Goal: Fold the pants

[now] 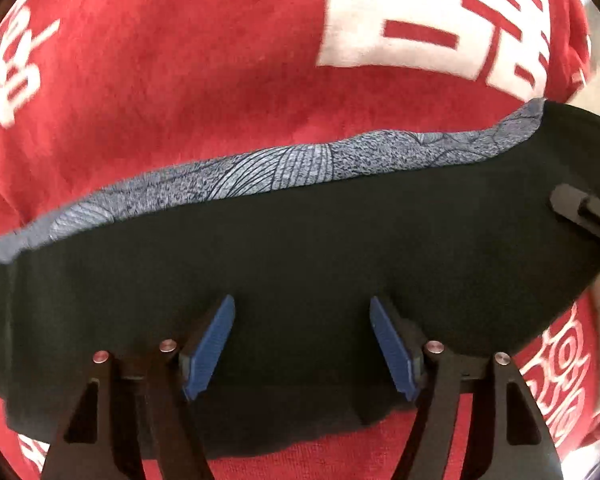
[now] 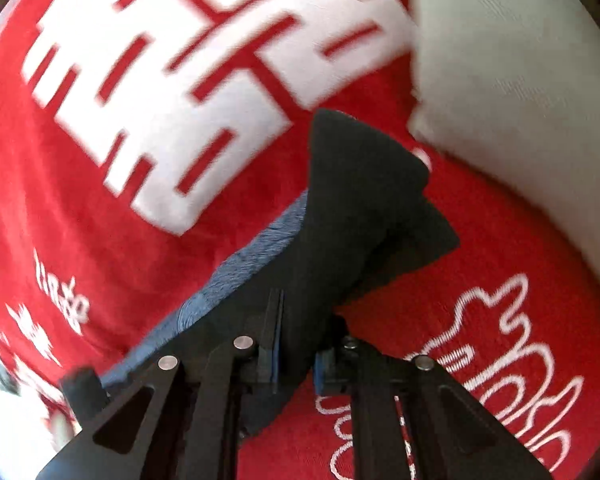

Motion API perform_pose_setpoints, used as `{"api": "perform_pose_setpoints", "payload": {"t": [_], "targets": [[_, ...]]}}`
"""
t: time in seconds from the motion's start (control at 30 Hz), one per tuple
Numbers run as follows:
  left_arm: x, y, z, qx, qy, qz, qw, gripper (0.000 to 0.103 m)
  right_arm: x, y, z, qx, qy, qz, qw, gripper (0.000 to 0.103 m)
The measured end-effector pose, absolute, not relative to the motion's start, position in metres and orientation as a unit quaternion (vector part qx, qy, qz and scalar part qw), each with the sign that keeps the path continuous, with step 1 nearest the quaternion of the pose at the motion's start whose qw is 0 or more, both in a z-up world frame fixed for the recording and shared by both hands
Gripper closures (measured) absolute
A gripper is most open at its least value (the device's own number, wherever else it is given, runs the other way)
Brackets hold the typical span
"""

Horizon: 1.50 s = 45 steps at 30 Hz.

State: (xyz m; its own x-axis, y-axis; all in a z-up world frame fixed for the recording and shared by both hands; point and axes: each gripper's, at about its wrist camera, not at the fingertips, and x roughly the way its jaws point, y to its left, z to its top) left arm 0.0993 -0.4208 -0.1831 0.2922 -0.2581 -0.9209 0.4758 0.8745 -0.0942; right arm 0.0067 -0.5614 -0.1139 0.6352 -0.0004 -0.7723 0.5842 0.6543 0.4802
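The black pants [image 1: 300, 248] lie across a red blanket [image 1: 180, 80] with white lettering, over a blue patterned cloth [image 1: 284, 168] that shows along their far edge. My left gripper [image 1: 302, 312] is open, its blue pads [image 1: 208, 352] spread just above the pants' near part. My right gripper [image 2: 296, 356] is shut on a fold of the black pants [image 2: 360, 208] and lifts that end off the blanket. The right gripper's tip also shows at the right edge of the left wrist view [image 1: 584, 208].
The red blanket [image 2: 100, 200] covers the whole surface under the pants. A white cloth or pillow [image 2: 520, 100] lies at the upper right in the right wrist view. The blue patterned cloth [image 2: 236, 268] runs along the left of the lifted fold.
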Motion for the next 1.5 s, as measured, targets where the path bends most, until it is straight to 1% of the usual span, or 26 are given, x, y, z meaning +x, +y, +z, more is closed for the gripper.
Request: {"api": "perform_pose_setpoints", "payload": {"t": [0.1,0.23,0.3,0.4,0.57,0.7,0.77,0.83,0.87,0.93,0.97,1.0,1.03,1.07,1.13,1.17,1.2,1.3,1.37,1.5], "targets": [[0.096,-0.422,-0.184,0.115,0.537,-0.246,0.799,0.032,0.017,-0.545,-0.099,0.323,0.399,-0.172,0.841,0.091],[0.118,-0.414,-0.181,0.097,0.553,-0.275,0.78,0.032,0.03,-0.512,-0.075,0.23,0.414,-0.164,0.866,0.091],[0.137,-0.389,-0.17,0.069,0.57,-0.279,0.77,0.032,0.034,-0.495,-0.064,0.186,0.417,-0.158,0.875,0.091],[0.157,-0.349,-0.151,0.037,0.569,-0.264,0.778,0.032,0.044,-0.462,-0.049,0.116,0.425,-0.149,0.885,0.091],[0.194,-0.272,-0.136,0.035,0.571,-0.225,0.789,0.032,0.066,-0.389,-0.046,-0.006,0.438,-0.132,0.889,0.091],[0.225,-0.21,-0.143,0.044,0.579,-0.169,0.796,0.032,0.088,-0.321,-0.07,-0.109,0.461,-0.116,0.873,0.091],[0.209,-0.185,-0.147,0.042,0.586,-0.147,0.796,0.032,0.097,-0.288,-0.096,-0.158,0.477,-0.106,0.858,0.09],[0.21,-0.162,-0.152,0.037,0.595,-0.131,0.792,0.032,0.102,-0.26,-0.123,-0.196,0.495,-0.096,0.841,0.089],[0.212,-0.153,-0.155,0.036,0.598,-0.127,0.79,0.032,0.105,-0.247,-0.137,-0.215,0.504,-0.091,0.832,0.088],[0.214,-0.142,-0.158,0.038,0.603,-0.127,0.787,0.032,0.104,-0.225,-0.159,-0.262,0.508,-0.093,0.815,0.082],[0.214,-0.138,-0.159,0.04,0.604,-0.129,0.785,0.03,0.102,-0.215,-0.168,-0.291,0.506,-0.1,0.806,0.081],[0.215,-0.136,-0.16,0.042,0.605,-0.13,0.784,0.022,0.099,-0.207,-0.175,-0.32,0.5,-0.11,0.797,0.077],[0.215,-0.133,-0.159,0.04,0.604,-0.134,0.785,0.02,0.096,-0.203,-0.177,-0.334,0.496,-0.112,0.794,0.076],[0.215,-0.13,-0.158,0.037,0.602,-0.141,0.785,0.02,0.092,-0.199,-0.176,-0.344,0.491,-0.11,0.793,0.072],[0.211,-0.112,-0.157,0.03,0.602,-0.153,0.783,0.02,0.083,-0.196,-0.168,-0.346,0.485,-0.098,0.797,0.062],[0.207,-0.103,-0.151,0.026,0.602,-0.161,0.782,0.02,0.077,-0.196,-0.161,-0.339,0.486,-0.088,0.801,0.053],[0.203,-0.105,-0.142,0.021,0.601,-0.174,0.78,0.02,0.073,-0.2,-0.152,-0.325,0.488,-0.084,0.806,0.046],[0.2,-0.121,-0.13,0.016,0.6,-0.22,0.769,0.02,0.064,-0.232,-0.117,-0.226,0.499,-0.092,0.832,0.043],[0.199,-0.136,-0.126,0.02,0.598,-0.251,0.761,0.02,0.062,-0.268,-0.093,-0.127,0.504,-0.109,0.848,0.041],[0.202,-0.168,-0.121,0.018,0.597,-0.296,0.746,0.02,0.062,-0.323,-0.078,0.004,0.51,-0.131,0.85,0.04]]}}
